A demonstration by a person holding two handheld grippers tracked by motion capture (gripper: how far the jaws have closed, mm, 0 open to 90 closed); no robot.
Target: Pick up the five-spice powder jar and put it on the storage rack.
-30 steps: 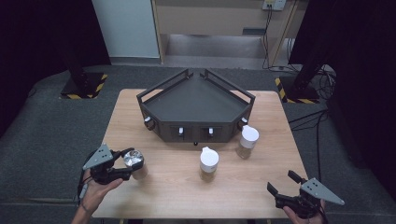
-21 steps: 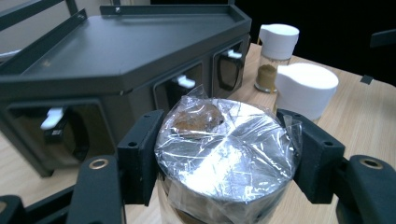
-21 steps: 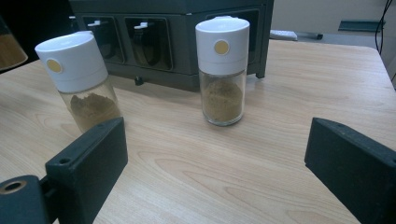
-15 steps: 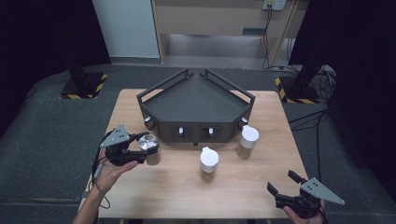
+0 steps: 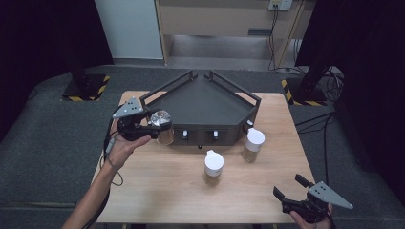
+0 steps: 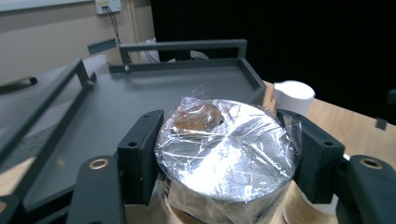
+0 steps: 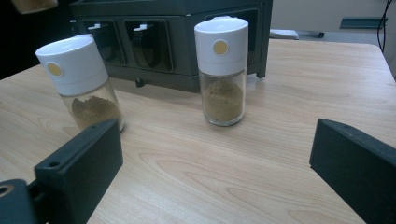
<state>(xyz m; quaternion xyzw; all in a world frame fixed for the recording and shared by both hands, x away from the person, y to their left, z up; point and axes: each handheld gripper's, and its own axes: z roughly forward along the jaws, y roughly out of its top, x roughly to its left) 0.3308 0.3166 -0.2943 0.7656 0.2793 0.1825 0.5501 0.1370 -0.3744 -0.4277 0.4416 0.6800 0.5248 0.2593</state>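
The left gripper (image 5: 155, 125), clamped on the foil-topped jar (image 6: 227, 149), has carried it up to the dark rack (image 5: 200, 102), ready for placing; the right gripper (image 5: 290, 187) has just been opening, empty.

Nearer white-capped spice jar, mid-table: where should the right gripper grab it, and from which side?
Probably the white cap or the glass just below it on the nearer jar, coming level from the table's near edge. It stands upright and round, clear of the second jar. The right gripper is already open.
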